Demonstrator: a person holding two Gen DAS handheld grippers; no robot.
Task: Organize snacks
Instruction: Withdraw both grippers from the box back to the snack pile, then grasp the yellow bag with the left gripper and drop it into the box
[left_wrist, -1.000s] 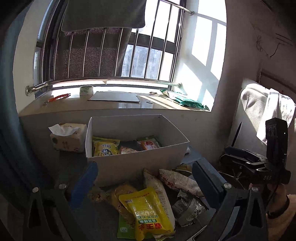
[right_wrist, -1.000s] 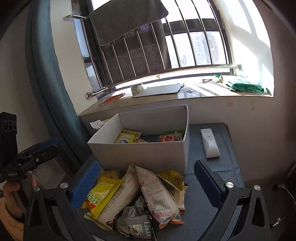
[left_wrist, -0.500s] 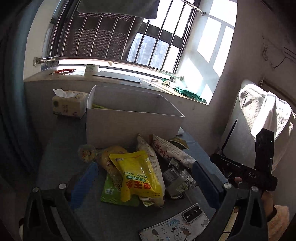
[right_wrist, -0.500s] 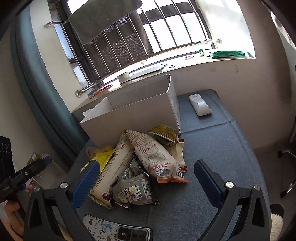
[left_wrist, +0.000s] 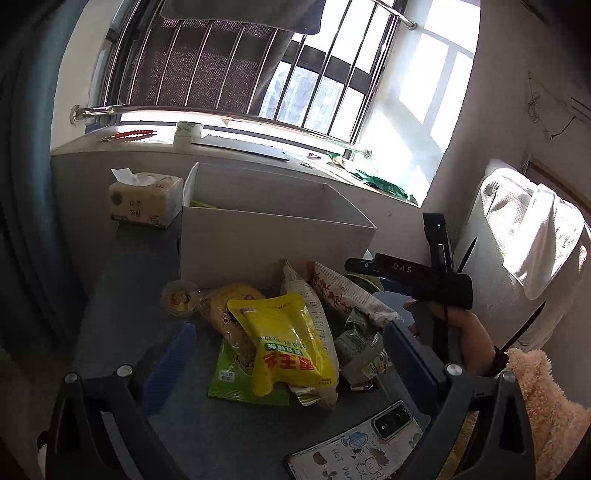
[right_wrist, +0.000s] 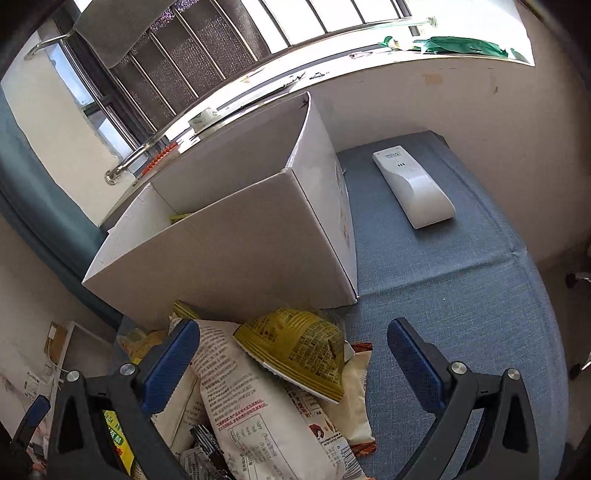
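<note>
My right gripper gapes empty over the olive-yellow snack bag; my left gripper, equally wide, straddles the yellow pouch.

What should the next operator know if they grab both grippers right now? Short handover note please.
Left gripper: jaws open, empty, over the snack pile, bright yellow packet between them.
Right gripper: jaws open, empty, low over the olive-yellow packet and the white printed bag.
White box stands behind the pile; at least one yellow packet shows inside, the rest is hidden by the wall.
Off-task: phone in front of the pile, white remote right of the box, tissue pack to its left.
Done: some snacks boxed. Left: the whole pile, likely starting with the olive-yellow packet.
</note>
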